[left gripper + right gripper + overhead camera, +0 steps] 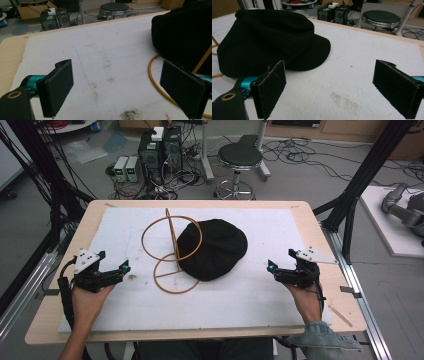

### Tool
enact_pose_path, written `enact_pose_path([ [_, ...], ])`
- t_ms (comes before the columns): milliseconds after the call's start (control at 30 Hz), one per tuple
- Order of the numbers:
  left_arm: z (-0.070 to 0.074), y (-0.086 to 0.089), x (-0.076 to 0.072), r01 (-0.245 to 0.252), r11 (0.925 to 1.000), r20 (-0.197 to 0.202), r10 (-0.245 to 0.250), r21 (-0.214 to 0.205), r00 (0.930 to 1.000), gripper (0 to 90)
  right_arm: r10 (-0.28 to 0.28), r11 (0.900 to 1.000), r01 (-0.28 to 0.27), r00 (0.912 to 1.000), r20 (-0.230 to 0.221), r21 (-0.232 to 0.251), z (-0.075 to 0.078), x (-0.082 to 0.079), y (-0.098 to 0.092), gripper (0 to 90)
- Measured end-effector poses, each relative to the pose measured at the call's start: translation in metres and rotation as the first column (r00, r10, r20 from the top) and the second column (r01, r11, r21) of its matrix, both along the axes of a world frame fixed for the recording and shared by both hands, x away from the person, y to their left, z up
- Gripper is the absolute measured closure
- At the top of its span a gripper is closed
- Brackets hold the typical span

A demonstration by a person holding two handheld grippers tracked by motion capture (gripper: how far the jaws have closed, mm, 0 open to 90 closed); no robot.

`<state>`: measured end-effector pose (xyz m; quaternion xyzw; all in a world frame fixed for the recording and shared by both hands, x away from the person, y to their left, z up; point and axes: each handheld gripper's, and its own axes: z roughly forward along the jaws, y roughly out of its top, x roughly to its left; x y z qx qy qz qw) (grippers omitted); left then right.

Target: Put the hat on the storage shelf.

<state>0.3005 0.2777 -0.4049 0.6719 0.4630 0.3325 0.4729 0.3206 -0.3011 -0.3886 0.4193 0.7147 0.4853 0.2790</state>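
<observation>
From the high view, a black cap (212,249) lies near the middle of a white mat (260,290) that covers a wooden table (320,227), resting against and partly over a golden wire stand (171,251) made of two rings and a straight rod. The left gripper (114,266) sits at the mat's left edge, the right gripper (280,263) at its right, both well apart from the cap, each held in a hand. A round stool (240,157) stands on the floor beyond the table. In the left gripper view, the jaws stand wide apart over stained mat, with the cap (183,35) and a curve of the wire stand (155,82) at right. In the right gripper view, the jaws are likewise spread with nothing between them, the cap (272,40) lying ahead at left.
</observation>
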Motion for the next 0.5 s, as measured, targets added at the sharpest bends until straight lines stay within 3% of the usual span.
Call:
enact_pose_path([
  [500, -0.0019, -0.0002, -0.0005, 0.001, 0.9996, -0.001, -0.001, 0.027, 1.0, 12.0, -0.001, 1.0, 0.001, 0.9999, 0.014, -0.009, 0.0002, -0.0004, -0.0009, 11.4],
])
